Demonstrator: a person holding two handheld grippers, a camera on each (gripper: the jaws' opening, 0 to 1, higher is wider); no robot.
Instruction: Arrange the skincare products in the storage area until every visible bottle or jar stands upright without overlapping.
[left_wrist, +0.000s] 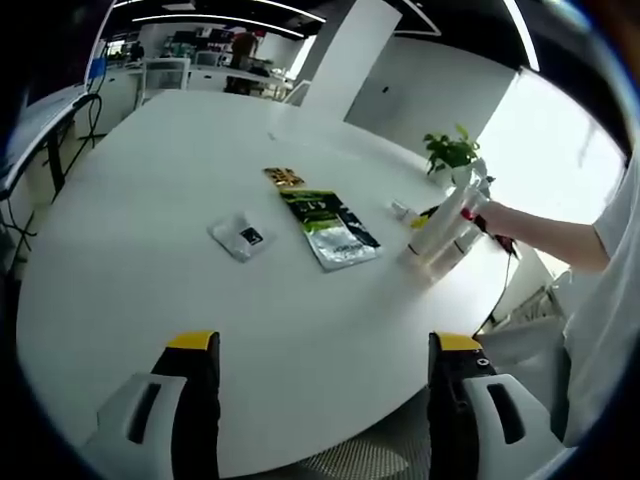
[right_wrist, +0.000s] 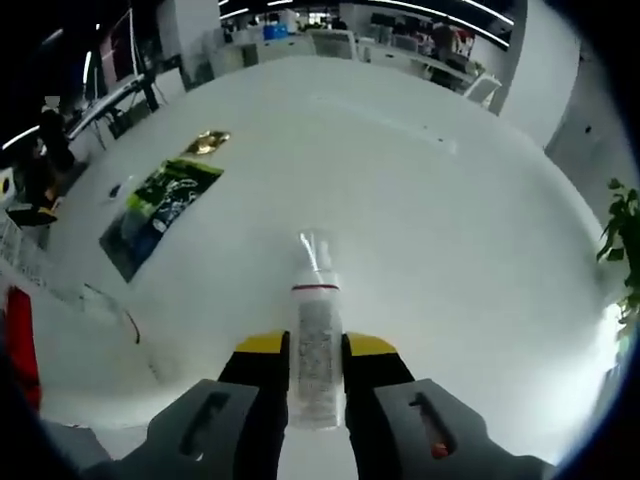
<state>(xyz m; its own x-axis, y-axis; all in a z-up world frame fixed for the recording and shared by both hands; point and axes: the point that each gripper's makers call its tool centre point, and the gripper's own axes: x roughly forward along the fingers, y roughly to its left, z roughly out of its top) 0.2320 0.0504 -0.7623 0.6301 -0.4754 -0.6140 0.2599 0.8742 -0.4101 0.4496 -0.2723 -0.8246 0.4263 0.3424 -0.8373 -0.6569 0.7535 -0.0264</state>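
jaws of the right gripper are pressed in on a slim clear bottle, yellow-tipped fingers flat against its lower body on both sides. bottle points forward along the jaws, clear cap away from the camera, a red line around the neck, pale granular-looking fill inside. it is carried over the white table, apparently off the surface.

in the left gripper view the same bottle shows near the table's far right edge, tilted, among what looks like a small cluster of pale containers; too small to count.

left gripper: fingers spread wide apart, nothing between them, over the near edge of the table.

further out: a green-and-black sachet, a small clear packet and a gold-patterned packet lie flat mid-table, well apart from the bottle. potted plant at the far edge.

handling, judged: bottle likely light, rigid plastic, smooth wall, so prone to slipping or swivelling in a flat pinch. tall and narrow, so tippy when stood up. grip on the mid-to-low body seems right; keep off the cap.
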